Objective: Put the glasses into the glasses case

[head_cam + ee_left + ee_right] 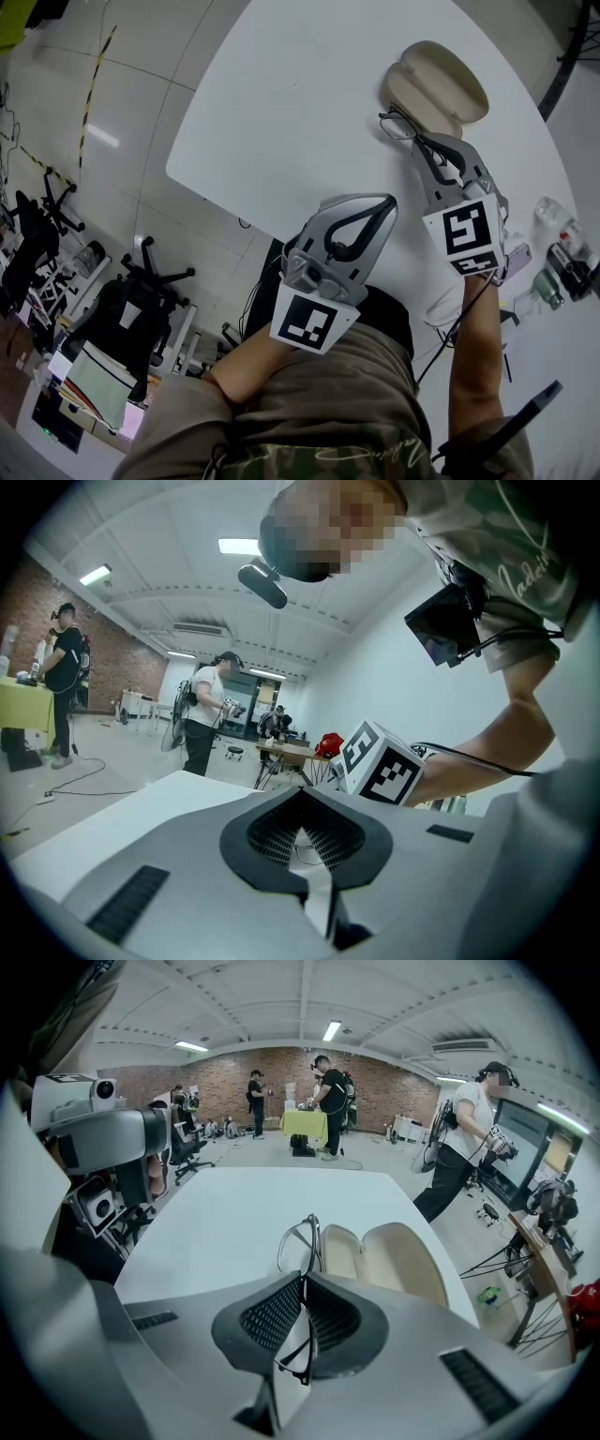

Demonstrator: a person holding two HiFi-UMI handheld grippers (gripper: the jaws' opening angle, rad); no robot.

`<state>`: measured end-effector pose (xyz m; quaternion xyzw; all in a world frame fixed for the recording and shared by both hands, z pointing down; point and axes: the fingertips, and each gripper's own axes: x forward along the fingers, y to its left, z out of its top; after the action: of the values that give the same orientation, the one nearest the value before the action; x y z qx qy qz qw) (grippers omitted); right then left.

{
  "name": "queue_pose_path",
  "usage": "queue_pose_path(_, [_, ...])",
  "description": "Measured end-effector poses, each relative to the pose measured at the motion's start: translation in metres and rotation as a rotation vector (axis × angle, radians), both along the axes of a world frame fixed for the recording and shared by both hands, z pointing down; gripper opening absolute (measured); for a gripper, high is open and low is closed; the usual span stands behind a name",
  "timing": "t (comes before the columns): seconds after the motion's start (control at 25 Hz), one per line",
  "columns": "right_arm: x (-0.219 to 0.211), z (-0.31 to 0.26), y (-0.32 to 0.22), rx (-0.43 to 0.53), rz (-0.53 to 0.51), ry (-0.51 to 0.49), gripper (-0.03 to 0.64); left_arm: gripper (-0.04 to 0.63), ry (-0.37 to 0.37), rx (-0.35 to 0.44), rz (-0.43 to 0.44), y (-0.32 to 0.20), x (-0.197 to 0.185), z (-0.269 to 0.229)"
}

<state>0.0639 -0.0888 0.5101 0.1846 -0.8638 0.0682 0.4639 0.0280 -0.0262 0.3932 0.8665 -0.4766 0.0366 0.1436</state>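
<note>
A beige glasses case (pixel 439 82) lies open at the far side of the white table (pixel 309 103); it also shows in the right gripper view, case (pixel 389 1258). Black-framed glasses (pixel 401 125) hang just in front of the case, pinched by a temple arm in my right gripper (pixel 419 142), which is shut on them. In the right gripper view the glasses (pixel 300 1246) stick out past the jaw tips, next to the case's left half. My left gripper (pixel 380 202) is shut and empty, held near my body, and points up and away from the table.
Small bottles and dark items (pixel 562 248) sit at the table's right edge. The table's near edge (pixel 225 202) runs below the left gripper, with floor and office chairs (pixel 141 281) beyond. People stand in the room (pixel 328 1101).
</note>
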Motion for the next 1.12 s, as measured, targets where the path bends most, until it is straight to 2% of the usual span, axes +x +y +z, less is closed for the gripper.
queue_pose_path(0.32, [-0.003, -0.006, -0.007, 0.018, 0.01, -0.013, 0.031, 0.006, 0.004, -0.014, -0.001, 0.001, -0.001, 0.006])
queue_pose_path(0.84, [-0.006, 0.005, -0.01, -0.013, 0.019, -0.011, 0.028, 0.006, 0.01, -0.018, 0.001, -0.001, -0.002, 0.005])
queue_pose_path(1.12, [-0.005, 0.013, -0.012, -0.004, 0.004, 0.029, 0.021, 0.006, 0.007, -0.026, 0.025, 0.0, 0.003, 0.007])
